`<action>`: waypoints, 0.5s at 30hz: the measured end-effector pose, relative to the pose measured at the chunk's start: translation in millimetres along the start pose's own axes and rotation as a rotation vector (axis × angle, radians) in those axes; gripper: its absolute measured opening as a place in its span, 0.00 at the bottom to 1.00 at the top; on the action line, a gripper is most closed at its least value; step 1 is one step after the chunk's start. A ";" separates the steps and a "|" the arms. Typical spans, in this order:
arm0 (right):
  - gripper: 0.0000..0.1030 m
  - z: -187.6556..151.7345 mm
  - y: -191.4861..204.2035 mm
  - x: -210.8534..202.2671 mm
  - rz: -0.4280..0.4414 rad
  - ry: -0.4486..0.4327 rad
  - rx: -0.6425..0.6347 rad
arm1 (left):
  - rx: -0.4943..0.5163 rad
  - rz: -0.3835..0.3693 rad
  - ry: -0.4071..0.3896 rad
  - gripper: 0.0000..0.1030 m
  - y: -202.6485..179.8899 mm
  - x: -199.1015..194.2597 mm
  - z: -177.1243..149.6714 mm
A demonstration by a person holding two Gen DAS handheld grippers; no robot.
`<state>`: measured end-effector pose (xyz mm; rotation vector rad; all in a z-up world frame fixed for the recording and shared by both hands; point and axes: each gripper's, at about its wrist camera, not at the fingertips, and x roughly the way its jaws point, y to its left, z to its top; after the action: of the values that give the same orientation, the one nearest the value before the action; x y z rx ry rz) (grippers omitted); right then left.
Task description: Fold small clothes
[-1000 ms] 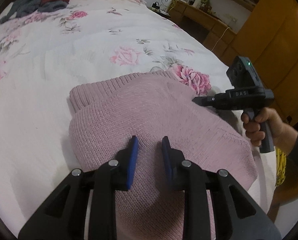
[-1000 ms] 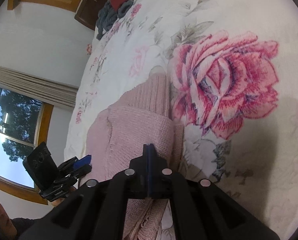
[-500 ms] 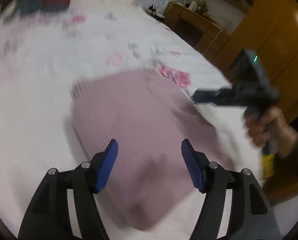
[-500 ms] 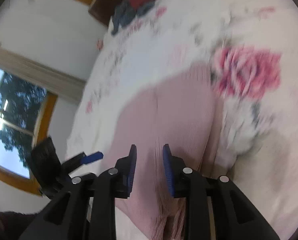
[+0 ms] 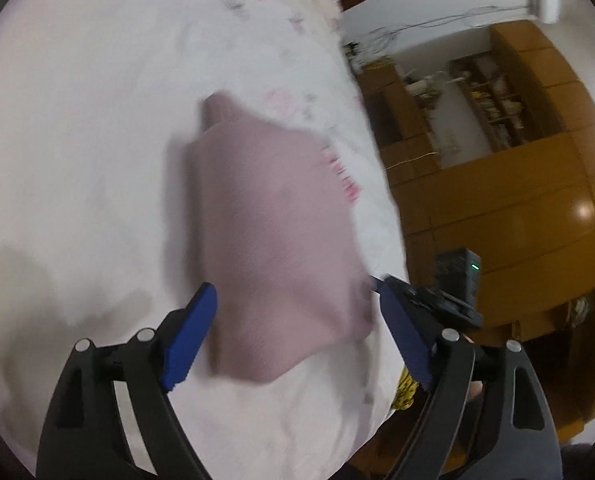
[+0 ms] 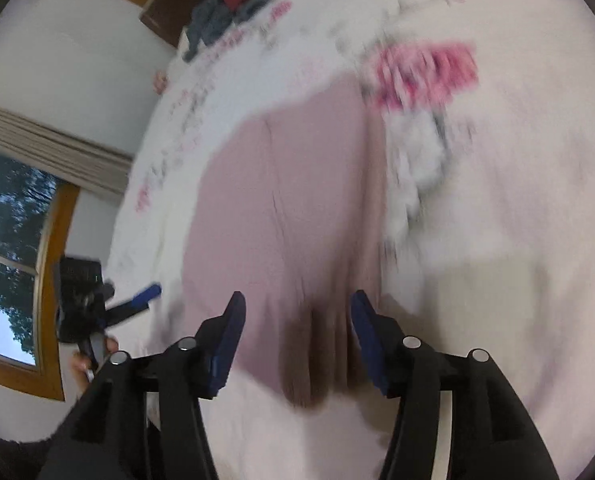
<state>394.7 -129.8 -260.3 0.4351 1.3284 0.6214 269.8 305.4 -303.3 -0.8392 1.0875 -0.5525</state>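
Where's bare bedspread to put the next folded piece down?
Bare floral bedspread lies left of the pink sweater, out to the bed's far side. Beyond the sweater, space runs up to the clothes pile near the headboard. Crowded: the cabinet-side strip, where the right tool sits at the sweater's edge.

Left claw (image 5: pixel 293 312) and right claw (image 6: pixel 295 320) both gape wide (nothing gripped).

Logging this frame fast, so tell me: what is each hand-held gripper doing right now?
Left hand-held gripper: open, holding nothing, above the pink sweater.
Right hand-held gripper: open, holding nothing.
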 end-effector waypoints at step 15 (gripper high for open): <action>0.31 -35.4 -43.2 17.2 0.083 0.035 0.137 | -0.021 0.073 0.134 0.84 10.7 40.8 -15.9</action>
<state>369.4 -153.7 -307.3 0.5956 1.3968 0.6113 270.6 276.0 -337.5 -0.7863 1.2437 -0.5426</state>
